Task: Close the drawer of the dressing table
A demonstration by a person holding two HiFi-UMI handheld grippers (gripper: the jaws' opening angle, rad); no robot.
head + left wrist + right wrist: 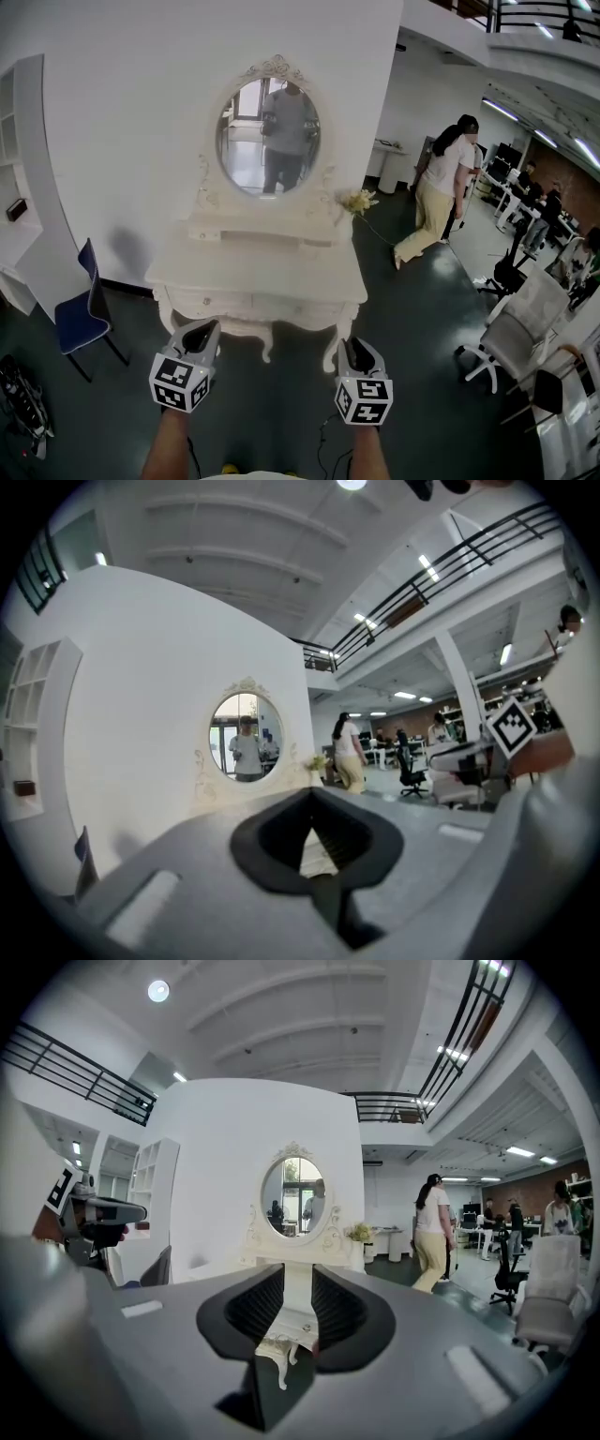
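Note:
The white dressing table [258, 272] stands against the white wall, with an oval mirror [268, 136] above it. Its drawer front [253, 306] runs under the top's front edge; I cannot tell whether it sticks out. My left gripper [200, 336] hovers just before the table's left front corner, its tips meeting, nothing held. My right gripper [357, 349] is short of the right front leg, with a narrow gap between its pads, through which the table [298, 1321] shows. In the left gripper view the mirror [246, 736] sits beyond the left gripper [311, 803].
A blue chair [82, 314] stands left of the table beside white shelving [14, 216]. Flowers [357, 200] rest on the table's right back corner. A person [436, 192] walks at the right. White office chairs [511, 328] stand further right.

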